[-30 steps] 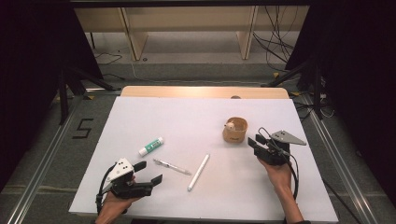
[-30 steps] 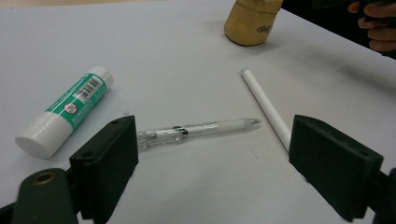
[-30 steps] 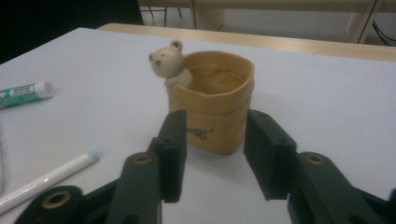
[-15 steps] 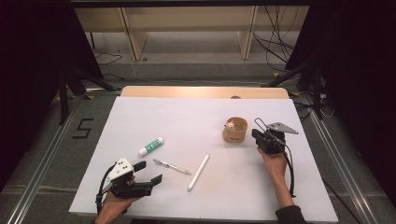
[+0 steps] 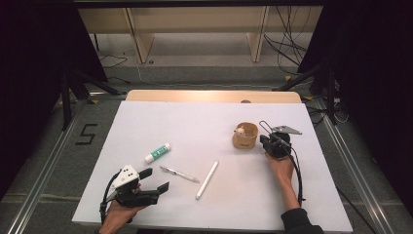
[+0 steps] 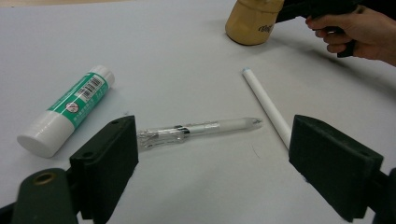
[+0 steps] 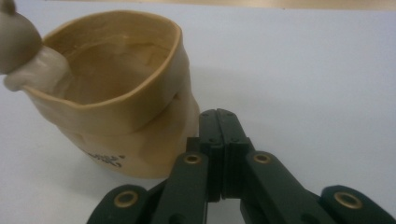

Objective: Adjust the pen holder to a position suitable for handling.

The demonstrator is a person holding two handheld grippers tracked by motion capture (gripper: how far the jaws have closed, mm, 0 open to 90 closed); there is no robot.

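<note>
Tan cup [image 5: 245, 136] sits at about two o'clock from the board's middle, a small pale figure [image 5: 239, 130] perched on its rim. My right gripper [image 5: 263, 142] sits just beside the cup at its four o'clock side, jaws having just clamped together with nothing between them. My left gripper [image 5: 155, 179], at seven o'clock, is spread wide, empty, facing the clear pen [image 6: 201, 129], with the white stick [image 6: 266, 106] and glue stick [image 6: 66, 109] nearby on the white board [image 5: 195, 122].

Clear pen [image 6: 201, 128] and white stick [image 6: 266, 105] cross left tool [image 6: 212, 168] path; cup [image 7: 116, 93] crowds right tool [image 7: 218, 140].
</note>
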